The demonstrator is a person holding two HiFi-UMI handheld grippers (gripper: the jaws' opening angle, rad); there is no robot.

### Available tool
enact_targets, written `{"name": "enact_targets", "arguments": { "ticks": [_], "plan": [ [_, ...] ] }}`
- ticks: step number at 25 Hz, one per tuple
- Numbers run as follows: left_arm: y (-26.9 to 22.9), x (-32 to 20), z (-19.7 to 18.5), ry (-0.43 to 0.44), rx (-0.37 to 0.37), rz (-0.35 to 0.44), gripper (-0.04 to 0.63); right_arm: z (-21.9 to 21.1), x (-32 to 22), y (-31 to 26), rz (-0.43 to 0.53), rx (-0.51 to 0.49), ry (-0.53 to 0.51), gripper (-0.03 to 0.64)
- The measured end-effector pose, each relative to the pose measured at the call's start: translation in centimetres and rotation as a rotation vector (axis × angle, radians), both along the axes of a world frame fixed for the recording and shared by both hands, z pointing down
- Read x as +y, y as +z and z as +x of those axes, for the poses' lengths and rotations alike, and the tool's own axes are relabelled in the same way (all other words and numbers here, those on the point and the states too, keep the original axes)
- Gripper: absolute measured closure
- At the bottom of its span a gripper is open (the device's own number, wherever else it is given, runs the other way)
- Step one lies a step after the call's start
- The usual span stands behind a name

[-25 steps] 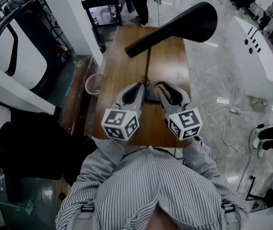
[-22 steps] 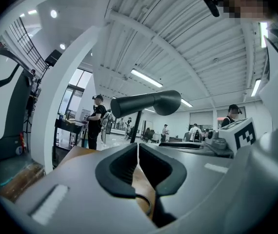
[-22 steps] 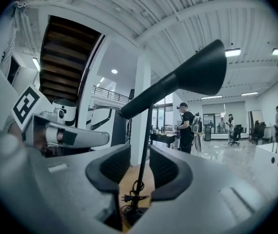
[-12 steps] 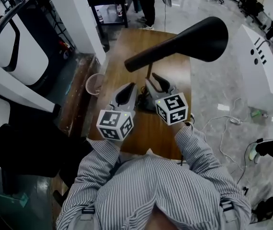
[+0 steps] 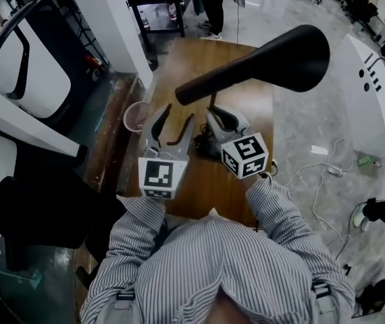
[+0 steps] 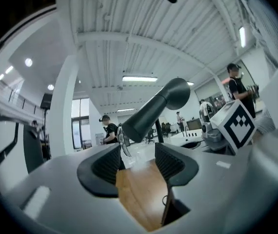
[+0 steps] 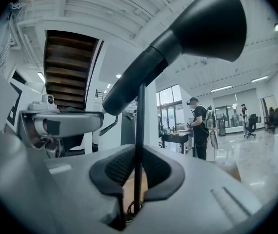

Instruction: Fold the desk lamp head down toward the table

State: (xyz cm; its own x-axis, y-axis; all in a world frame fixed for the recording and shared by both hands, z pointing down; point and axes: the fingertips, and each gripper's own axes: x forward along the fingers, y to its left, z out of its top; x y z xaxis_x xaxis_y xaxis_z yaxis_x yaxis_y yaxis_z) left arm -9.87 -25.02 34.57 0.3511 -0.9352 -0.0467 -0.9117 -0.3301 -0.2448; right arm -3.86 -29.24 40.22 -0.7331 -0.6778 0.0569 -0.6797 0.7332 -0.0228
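Our right claw (image 7: 138, 169) is closing on the thin lamp stem (image 7: 139, 111) (lamp head (image 7: 188, 38) overhead), our left claw (image 6: 136, 162) beside it opening empty, a bin (image 5: 136, 117) off its left.

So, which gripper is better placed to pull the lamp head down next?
Left. The left gripper is free, jaws opening with nothing between them, near the narrow end of the lamp head. The right gripper is closing on the stem.

The lamp head (image 5: 273, 52) overhangs the table (image 5: 179, 63); open wood lies at its left.
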Motion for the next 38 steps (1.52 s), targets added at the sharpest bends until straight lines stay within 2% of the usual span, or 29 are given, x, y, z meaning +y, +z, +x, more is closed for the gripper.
{"name": "enact_targets", "arguments": {
  "ticks": [2,4,6,8,12,16,24,32,38],
  "plan": [
    [-1.1,-0.1,0.3,0.006,-0.129,0.062,0.370,0.0,-0.1,0.0,-0.001,-0.004,0.002,0.575],
    [-1.2,-0.6,0.3,0.003,-0.244,0.076,0.347,-0.1,-0.2,0.0,-0.003,-0.009,0.004,0.575],
    [-0.9,-1.2,0.0,-0.012,-0.322,0.059,0.327,-0.1,-0.2,0.0,-0.007,-0.015,0.004,0.575],
    [-1.1,-1.5,0.1,-0.013,-0.370,0.063,0.327,0.0,-0.1,0.1,-0.010,-0.017,0.004,0.575],
    [-1.8,-2.1,0.7,0.000,-0.395,0.082,0.331,0.2,-0.1,0.1,-0.014,-0.027,0.008,0.575],
    [-1.9,-2.2,1.0,0.011,-0.383,0.074,0.399,0.2,-0.1,0.1,-0.012,-0.028,0.018,0.575],
    [-2.3,-2.2,0.9,0.034,-0.426,0.070,0.397,0.2,-0.1,0.1,-0.011,-0.005,0.038,0.575],
    [-3.4,-2.2,0.3,0.066,-0.534,0.078,0.396,0.0,-0.2,0.2,-0.026,0.008,0.046,0.575],
    [-5.2,-1.9,0.1,0.096,-0.666,0.113,0.394,0.0,-0.2,0.2,-0.031,0.013,0.056,0.575]
  ]
}}
